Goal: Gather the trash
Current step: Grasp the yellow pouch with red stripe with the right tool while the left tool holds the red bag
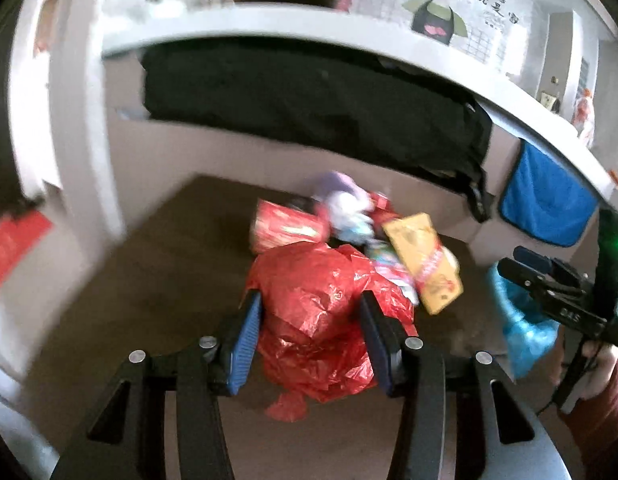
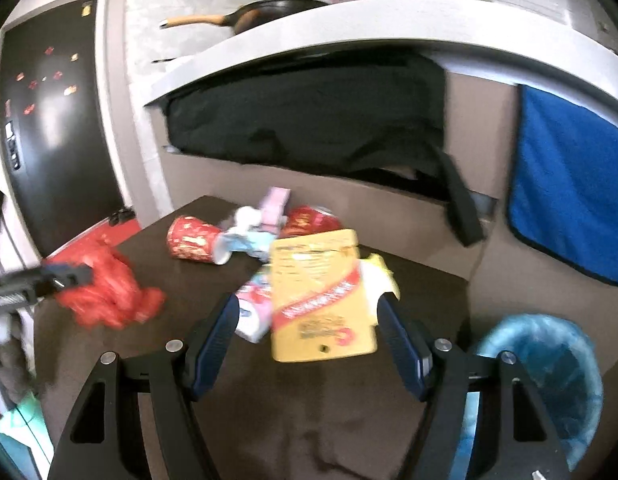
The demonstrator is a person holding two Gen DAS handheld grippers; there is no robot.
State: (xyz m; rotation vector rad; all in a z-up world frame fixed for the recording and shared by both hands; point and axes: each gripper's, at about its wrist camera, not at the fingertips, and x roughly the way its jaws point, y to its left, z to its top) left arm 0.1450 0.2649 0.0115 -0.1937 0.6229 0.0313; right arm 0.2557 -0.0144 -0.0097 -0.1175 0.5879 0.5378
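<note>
Red plastic bag (image 1: 321, 320), crumpled, sits between the jaws of the left gripper (image 1: 311, 336) on the dark brown table (image 1: 161, 272); both blue pads lie against its sides, so the jaws are gripping the bag. Behind it lies the rest of the trash: a red paper cup (image 2: 193, 240) on its side, a pink and white wrapper (image 2: 269, 216), and a yellow carton (image 2: 321, 300). The right gripper (image 2: 305, 336) hangs with its jaws open on either side of the yellow carton, the pads apart from it on the left and close to it on the right. A bin with a blue liner (image 2: 549, 364) stands beside the table's right edge. A blue cloth (image 2: 565, 184) hangs from the counter behind.
</note>
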